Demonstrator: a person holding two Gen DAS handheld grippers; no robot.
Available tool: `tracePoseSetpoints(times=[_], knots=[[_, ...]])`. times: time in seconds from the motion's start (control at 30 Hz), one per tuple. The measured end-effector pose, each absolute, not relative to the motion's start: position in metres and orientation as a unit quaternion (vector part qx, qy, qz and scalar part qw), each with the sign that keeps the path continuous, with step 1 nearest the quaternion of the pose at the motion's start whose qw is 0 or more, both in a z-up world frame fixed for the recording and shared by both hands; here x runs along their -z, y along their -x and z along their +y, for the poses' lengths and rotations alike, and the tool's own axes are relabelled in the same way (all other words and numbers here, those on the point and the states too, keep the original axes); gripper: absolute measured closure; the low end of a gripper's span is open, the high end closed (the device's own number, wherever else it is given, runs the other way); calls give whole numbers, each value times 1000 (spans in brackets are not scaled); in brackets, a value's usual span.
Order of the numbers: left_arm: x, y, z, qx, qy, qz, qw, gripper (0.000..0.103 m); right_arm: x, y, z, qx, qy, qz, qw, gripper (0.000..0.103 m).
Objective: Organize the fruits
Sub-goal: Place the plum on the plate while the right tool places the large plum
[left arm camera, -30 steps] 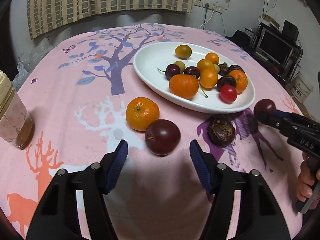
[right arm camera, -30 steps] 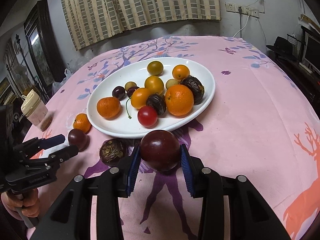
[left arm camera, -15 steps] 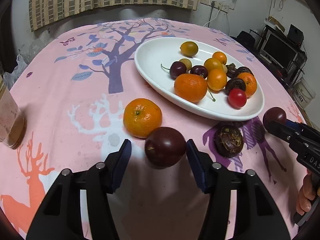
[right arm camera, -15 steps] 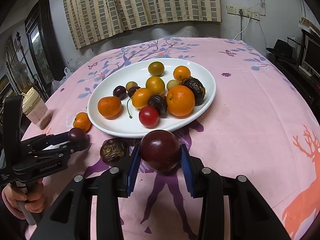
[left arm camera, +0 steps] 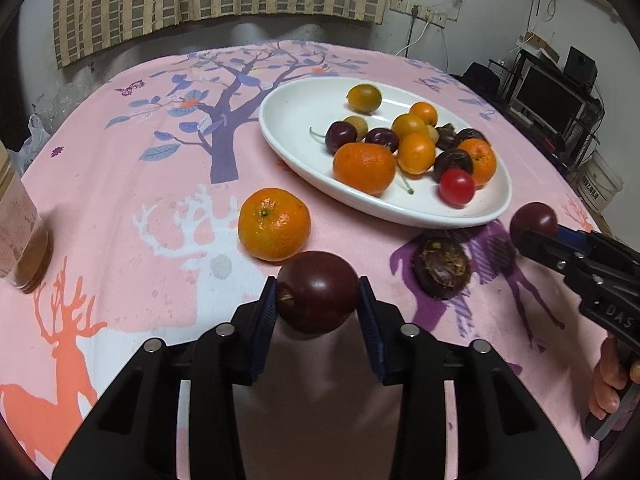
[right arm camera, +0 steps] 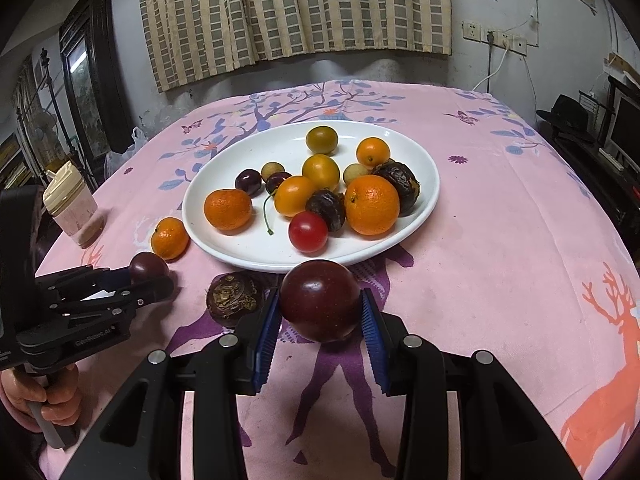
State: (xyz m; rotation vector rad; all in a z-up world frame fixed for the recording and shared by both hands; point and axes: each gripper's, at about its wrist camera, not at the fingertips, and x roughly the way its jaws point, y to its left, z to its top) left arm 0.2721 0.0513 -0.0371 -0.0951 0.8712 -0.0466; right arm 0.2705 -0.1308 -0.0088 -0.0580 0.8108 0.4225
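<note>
My left gripper is closing on a dark red plum; the plum sits between the two blue pads and both pads look like they touch its sides; I see this plum low over the pink tablecloth, just in front of a loose orange that lies on the cloth; my right gripper is squeezed tight on a second dark plum; its pads press on both sides of that plum, which is near the front rim of the white plate; a wrinkly brown fruit lies on the cloth just left of this gripper, close to the plate's rim; the plate holds many fruits: a big orange, a smaller orange, a red cherry tomato, some yellow ones and some dark ones; a jar with a pale lid stands on the cloth far to the left; from the right camera I see a hand gripping the handle of my left gripper; from the left camera I see fingers on the handle of my right one, at the far right edge.
</note>
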Motion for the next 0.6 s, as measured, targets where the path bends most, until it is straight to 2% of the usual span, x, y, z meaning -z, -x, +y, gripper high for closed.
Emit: tracePoseSetpoints(times=[0.27, 0.43, 0.6], knots=[[-1, -265, 44, 48, 41, 364, 929, 64, -9, -278, -133, -224, -19, 349, 910, 63], [-19, -314, 39, 43, 34, 339, 939, 64, -19, -316, -132, -197, -40, 325, 924, 63], [-11, -362, 31, 35, 33, 353, 935, 64, -10, -352, -132, -174, -38, 328, 928, 63]])
